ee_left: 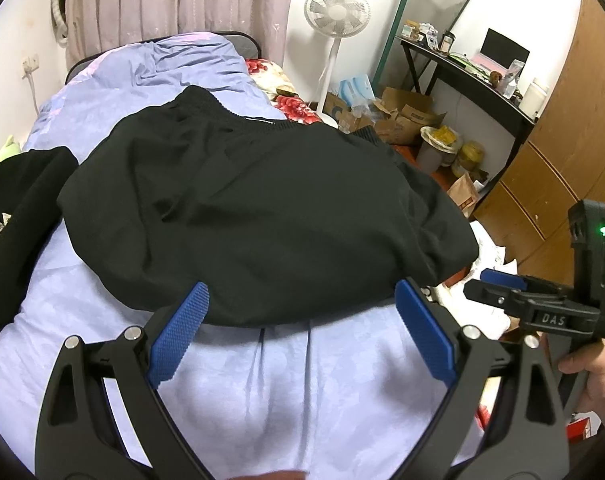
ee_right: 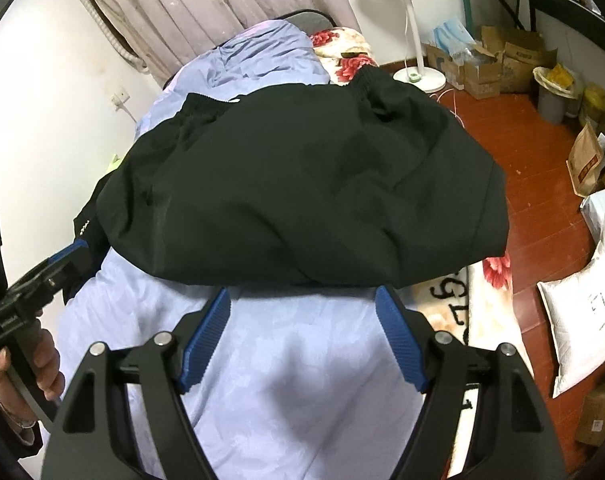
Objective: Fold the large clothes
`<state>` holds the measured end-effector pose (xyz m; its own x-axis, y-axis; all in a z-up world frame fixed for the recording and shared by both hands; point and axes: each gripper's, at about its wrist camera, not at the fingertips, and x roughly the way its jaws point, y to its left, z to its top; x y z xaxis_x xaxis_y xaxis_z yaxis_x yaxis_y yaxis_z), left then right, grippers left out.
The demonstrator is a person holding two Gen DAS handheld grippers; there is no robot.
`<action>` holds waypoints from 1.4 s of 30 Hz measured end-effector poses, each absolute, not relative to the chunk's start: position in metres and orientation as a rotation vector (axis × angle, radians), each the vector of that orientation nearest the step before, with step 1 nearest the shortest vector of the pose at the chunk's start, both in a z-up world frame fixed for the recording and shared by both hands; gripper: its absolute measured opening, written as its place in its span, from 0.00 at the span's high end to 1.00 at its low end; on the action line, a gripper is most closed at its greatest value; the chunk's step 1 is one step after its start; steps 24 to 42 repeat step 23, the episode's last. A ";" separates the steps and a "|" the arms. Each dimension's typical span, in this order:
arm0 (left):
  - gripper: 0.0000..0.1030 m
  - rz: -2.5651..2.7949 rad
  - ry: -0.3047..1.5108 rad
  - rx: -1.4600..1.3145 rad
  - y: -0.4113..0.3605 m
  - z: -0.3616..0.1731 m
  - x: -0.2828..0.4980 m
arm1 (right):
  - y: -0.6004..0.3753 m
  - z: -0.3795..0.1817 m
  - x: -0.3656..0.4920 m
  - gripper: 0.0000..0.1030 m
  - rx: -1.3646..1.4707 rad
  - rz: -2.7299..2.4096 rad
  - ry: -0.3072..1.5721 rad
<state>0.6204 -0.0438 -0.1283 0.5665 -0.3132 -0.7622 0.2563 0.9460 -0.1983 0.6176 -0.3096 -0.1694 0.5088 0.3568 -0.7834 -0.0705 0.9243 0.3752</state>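
A large black garment [ee_left: 262,208] with ribbed hems lies spread across the light blue bedcover [ee_left: 262,380]; it also shows in the right wrist view [ee_right: 302,192]. My left gripper [ee_left: 302,292] is open and empty, its blue pads [ee_left: 178,336] just short of the garment's near edge. My right gripper [ee_right: 302,292] is open and empty, also at the near edge, towards the bed's right side. In the left wrist view the right gripper [ee_left: 498,284] is seen at far right, held in a hand. In the right wrist view the left gripper [ee_right: 70,256] is at far left.
A second dark garment [ee_left: 18,216] lies at the bed's left. A floral blanket [ee_right: 490,308] hangs over the bed's right edge. A standing fan [ee_left: 336,12], cardboard boxes [ee_left: 402,116], a bin [ee_left: 434,148], a desk [ee_left: 474,80] and white bags [ee_right: 578,316] stand on the red floor at right.
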 end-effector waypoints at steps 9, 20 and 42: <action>0.11 -0.318 0.913 -0.074 -0.048 -0.129 0.620 | -0.307 -0.167 0.615 0.28 0.324 0.278 1.009; 0.11 -0.321 0.907 -0.061 -0.048 -0.122 0.618 | -0.301 -0.165 0.605 0.26 0.330 0.285 1.004; 0.11 -0.331 0.906 -0.062 -0.050 -0.121 0.616 | -0.301 -0.165 0.604 0.26 0.331 0.284 1.003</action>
